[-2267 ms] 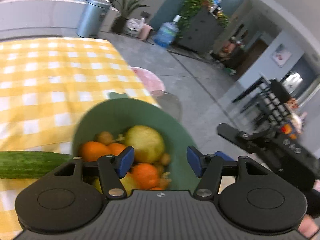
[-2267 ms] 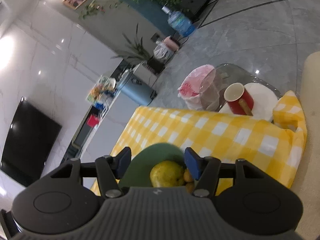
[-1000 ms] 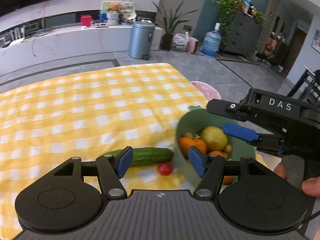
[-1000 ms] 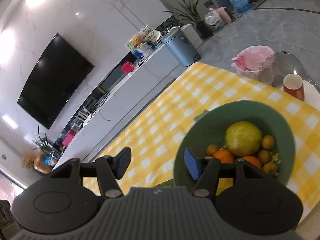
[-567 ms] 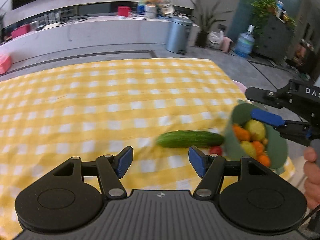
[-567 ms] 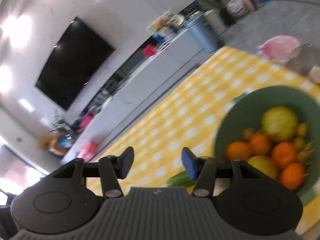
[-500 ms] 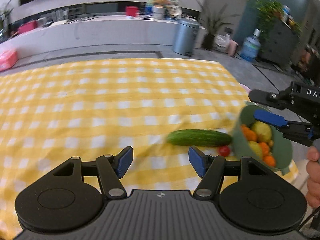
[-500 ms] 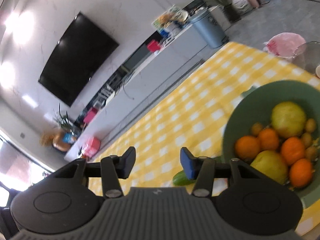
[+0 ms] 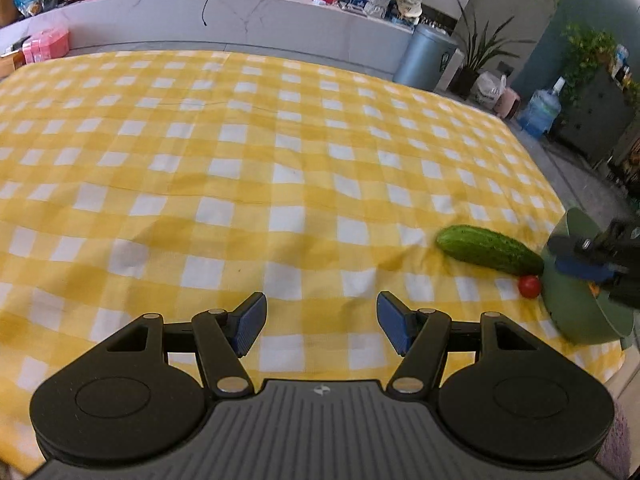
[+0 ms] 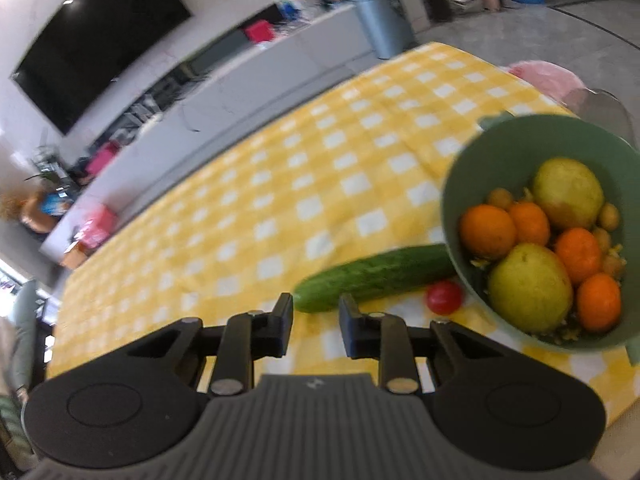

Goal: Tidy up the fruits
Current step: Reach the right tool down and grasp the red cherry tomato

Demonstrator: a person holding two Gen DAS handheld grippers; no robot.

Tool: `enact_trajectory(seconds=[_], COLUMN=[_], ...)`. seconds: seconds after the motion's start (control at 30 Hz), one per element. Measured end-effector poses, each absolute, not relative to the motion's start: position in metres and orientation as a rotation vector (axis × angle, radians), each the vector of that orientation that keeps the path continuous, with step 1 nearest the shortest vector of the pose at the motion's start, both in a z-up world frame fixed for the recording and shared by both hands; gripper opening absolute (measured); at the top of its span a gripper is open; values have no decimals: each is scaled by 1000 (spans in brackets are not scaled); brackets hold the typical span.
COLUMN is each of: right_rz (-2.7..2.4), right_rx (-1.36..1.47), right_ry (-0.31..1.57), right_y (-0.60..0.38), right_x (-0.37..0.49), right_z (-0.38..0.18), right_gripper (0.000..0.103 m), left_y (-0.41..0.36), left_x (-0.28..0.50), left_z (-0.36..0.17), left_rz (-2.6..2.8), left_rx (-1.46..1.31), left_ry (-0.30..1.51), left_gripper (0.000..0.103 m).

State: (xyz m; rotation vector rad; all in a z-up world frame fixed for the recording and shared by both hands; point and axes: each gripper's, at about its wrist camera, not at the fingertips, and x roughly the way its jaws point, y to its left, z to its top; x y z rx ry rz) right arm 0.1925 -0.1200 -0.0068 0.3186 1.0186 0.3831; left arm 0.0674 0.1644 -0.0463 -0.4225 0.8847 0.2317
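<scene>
A yellow-and-white checked tablecloth (image 9: 248,168) is covering a wide table, w/ a green bowl (image 10: 476,168) sitting at its near right corner; the bowl is the landmark here. Left of the bowl and beyond it, the cloth is lying bare, giving plenty of open room, while the table edge is dropping away just right of the bowl and just behind it.

A dark green, bumpy cucumber (image 10: 372,278) is lying on the cloth, one end touching or nearly touching the bowl's left wall. A small red tomato (image 10: 444,297) is sitting just beside the bowl, on the near side of the cucumber.

The left gripper (image 9: 322,326) is hovering well left of the bowl, its blue-padded jaws standing apart w/ nothing between them. The right gripper (image 10: 316,324) is sitting near the cucumber's free end, jaws drawn nearly together and closing on nothing; the frame is blurred, so its exact height over the cloth is hard to judge.

The right wrist view alone is showing the bowl's contents: oranges (image 10: 486,232), two yellow-green pears (image 10: 530,294) and small golden fruits. The left wrist view is showing only the bowl's outer wall, plus the right gripper's fingers over its rim.
</scene>
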Motion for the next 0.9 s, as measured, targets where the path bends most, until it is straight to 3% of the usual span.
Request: enact_trajectory(seconds=[0.2,0.37,0.63,0.9], right_rz=[146,28,-167,-178], right_rx=[195,262,704,848], right_ry=[1037,1053,1026,1010], right_y=[-114,-124,-172,-182], right_x=[199,207,211,208], right_z=[-38,-58,-88,-102], right_gripper=[23,23,24,25], left_y=[160,148,146,148], left_x=[72,76,82,82], left_z=[-58,-61,-72,-76], left_rz=[168,95,8,3], left_rx=[-437,-425,-505,-531], left_ry=[871,836,856,865], left_gripper=[74,74,74,74])
